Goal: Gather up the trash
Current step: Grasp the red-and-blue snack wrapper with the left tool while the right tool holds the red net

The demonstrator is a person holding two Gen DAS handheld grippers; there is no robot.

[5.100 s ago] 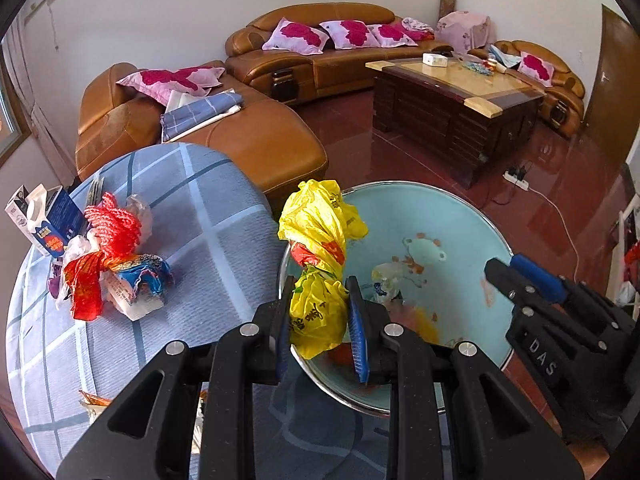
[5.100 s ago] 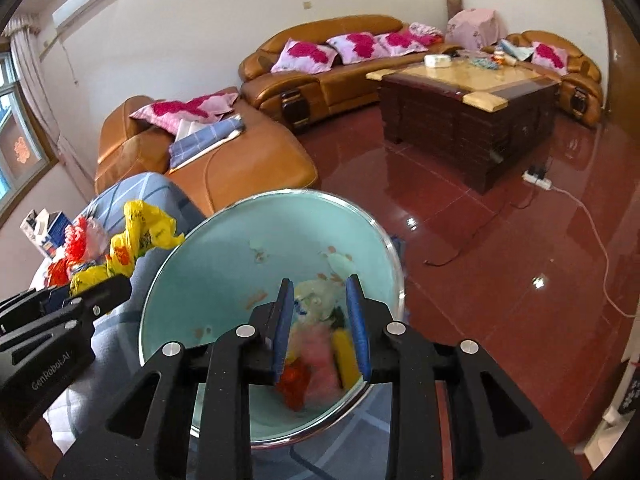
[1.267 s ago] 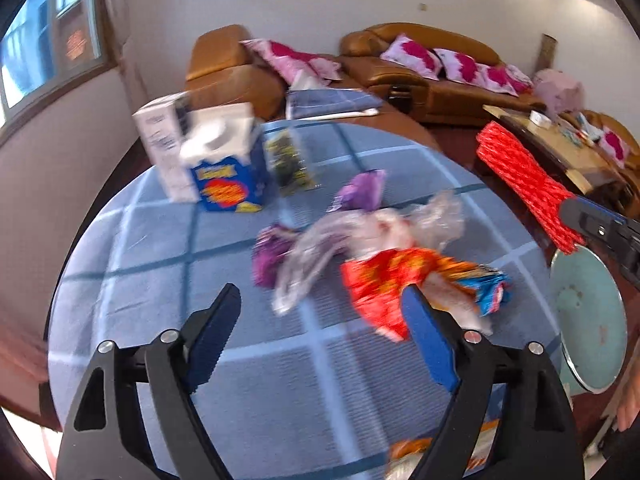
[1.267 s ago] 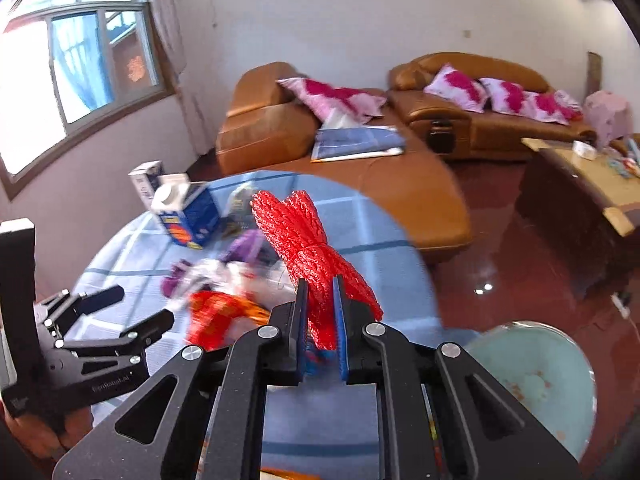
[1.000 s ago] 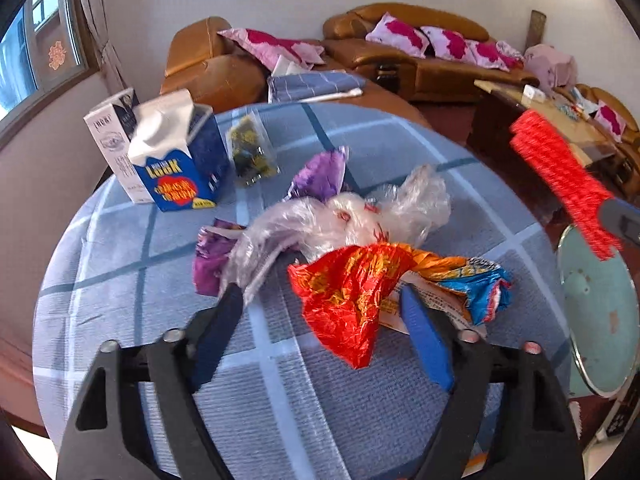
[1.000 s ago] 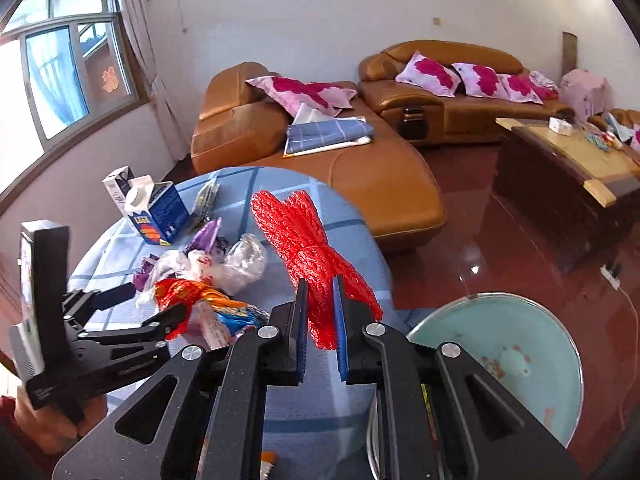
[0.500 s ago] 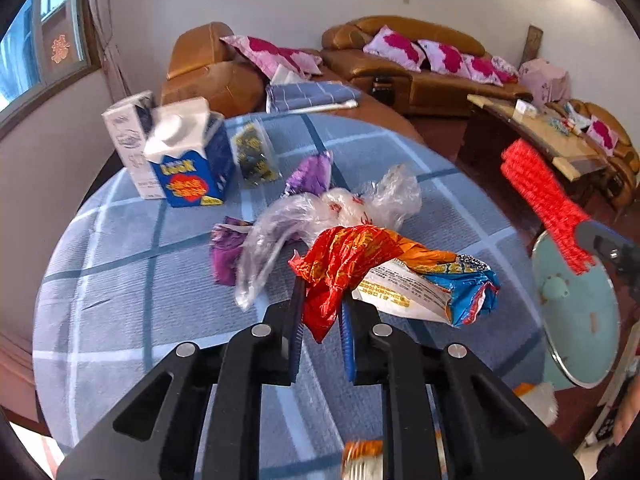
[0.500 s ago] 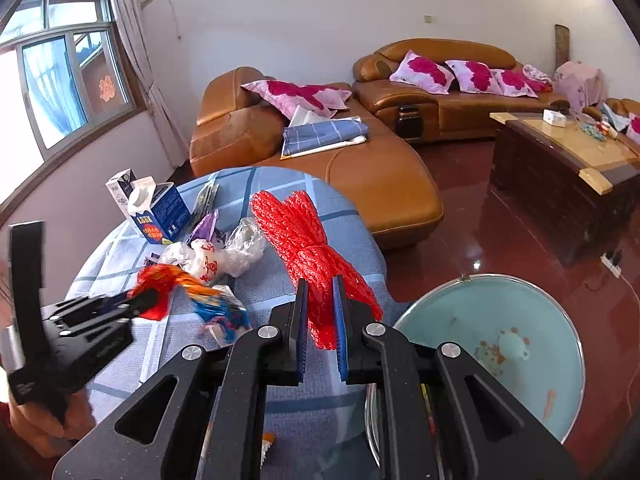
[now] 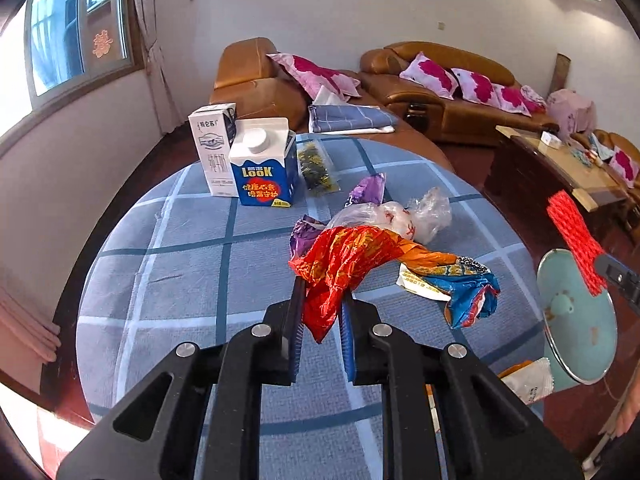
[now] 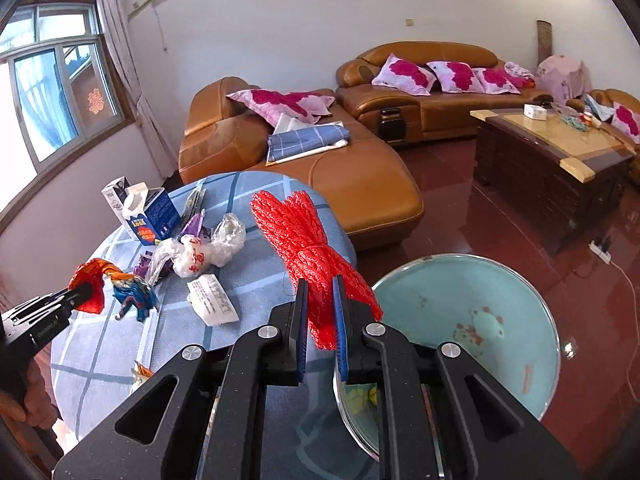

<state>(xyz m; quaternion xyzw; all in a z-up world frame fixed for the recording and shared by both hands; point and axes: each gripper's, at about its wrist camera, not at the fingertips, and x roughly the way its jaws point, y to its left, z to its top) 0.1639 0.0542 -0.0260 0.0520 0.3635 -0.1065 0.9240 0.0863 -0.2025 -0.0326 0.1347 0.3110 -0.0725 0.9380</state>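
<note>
Red foil wrapper sat clamped in the left gripper, lifted off the table, apparently bound for the basin at lower right of the right-wrist frame. The right gripper was closed on a red net, held up beside that basin for the same reason. More trash and two cartons lay on the blue checked cloth. Brown sofas and a red floor filled the room behind.
</note>
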